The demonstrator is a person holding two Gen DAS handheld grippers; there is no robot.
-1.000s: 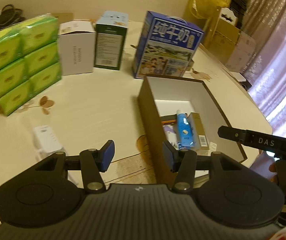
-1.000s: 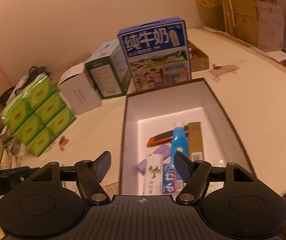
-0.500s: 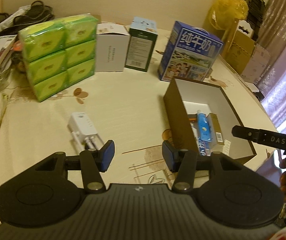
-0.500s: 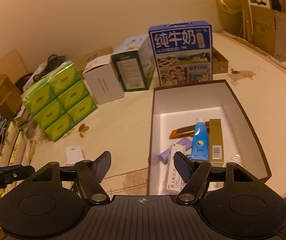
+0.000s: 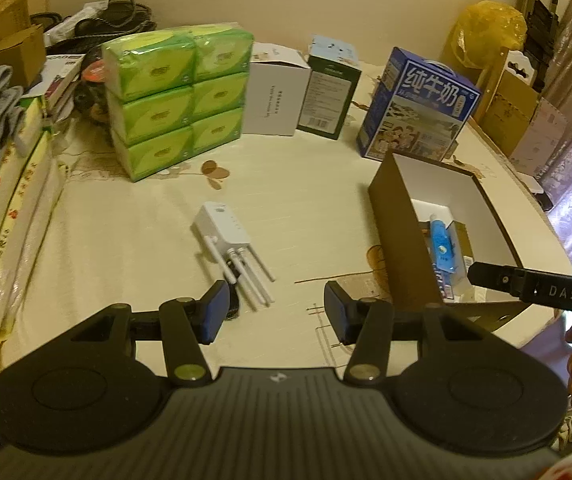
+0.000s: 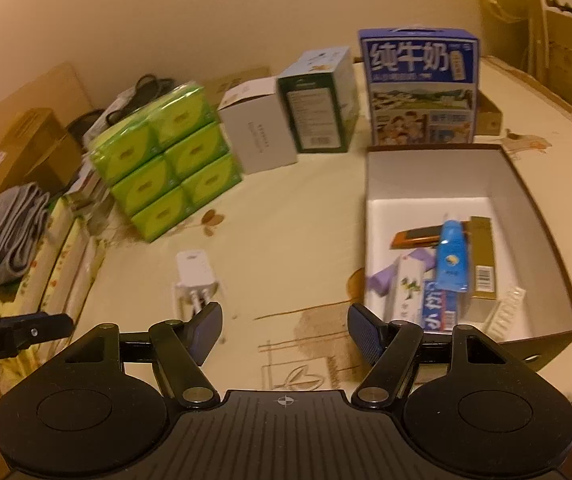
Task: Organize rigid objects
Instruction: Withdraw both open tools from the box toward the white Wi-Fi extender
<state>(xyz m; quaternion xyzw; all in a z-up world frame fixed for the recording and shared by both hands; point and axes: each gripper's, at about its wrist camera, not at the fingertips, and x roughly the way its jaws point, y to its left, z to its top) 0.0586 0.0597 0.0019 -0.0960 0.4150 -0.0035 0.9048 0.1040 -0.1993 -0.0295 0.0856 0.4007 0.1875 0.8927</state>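
Observation:
A white router with folded antennas (image 5: 228, 244) lies on the table, also in the right wrist view (image 6: 194, 276). A brown open box (image 5: 401, 240) stands to its right; in the right wrist view the box (image 6: 525, 196) holds a blue tube (image 6: 451, 256), toothpaste cartons (image 6: 409, 288), an orange item (image 6: 415, 238) and a gold carton (image 6: 483, 258). My left gripper (image 5: 274, 314) is open and empty, above the table just short of the router's antennas. My right gripper (image 6: 284, 332) is open and empty, between router and box.
At the back stand a pack of green tissues (image 5: 174, 100), a white box (image 5: 276, 106), a dark green carton (image 5: 331, 98) and a blue milk carton (image 5: 419, 110). Folded cloth and stacked items (image 5: 2, 152) line the left edge. The table's edge curves past the brown box.
Both grippers have pulled back and swung left away from the brown box. The router has come into full view ahead of the left gripper. Both stay open.

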